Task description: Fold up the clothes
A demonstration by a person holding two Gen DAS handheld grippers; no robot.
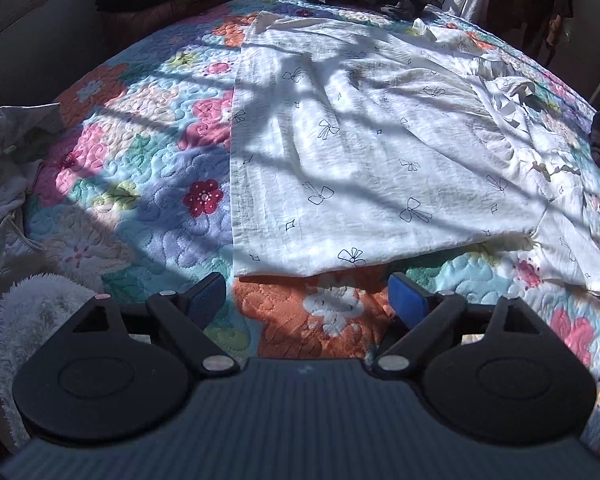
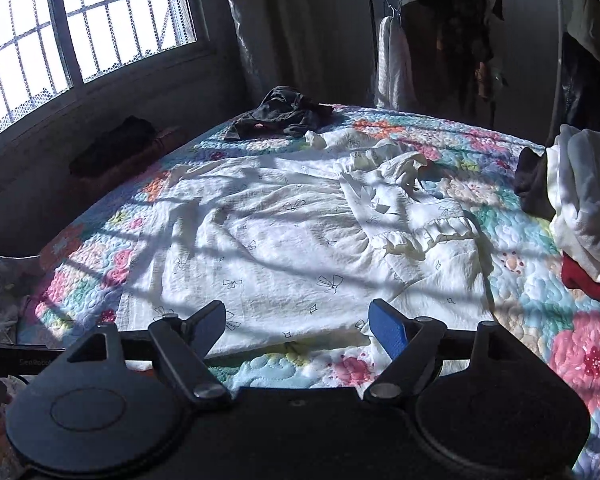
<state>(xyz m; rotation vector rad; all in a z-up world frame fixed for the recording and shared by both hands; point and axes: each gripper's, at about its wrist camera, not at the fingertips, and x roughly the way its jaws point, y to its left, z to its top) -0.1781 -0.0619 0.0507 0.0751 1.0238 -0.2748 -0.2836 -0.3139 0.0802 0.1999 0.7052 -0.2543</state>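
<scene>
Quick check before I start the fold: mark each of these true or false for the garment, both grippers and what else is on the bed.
1. The white dress lies spread on the floral quilt. True.
2. The left gripper is shut on the hem. False: it is open and holds nothing.
3. The right gripper is open. True.
4. The dress has a red stripe print. False: small bow outlines.
5. A dark garment lies beyond the dress. True.
</scene>
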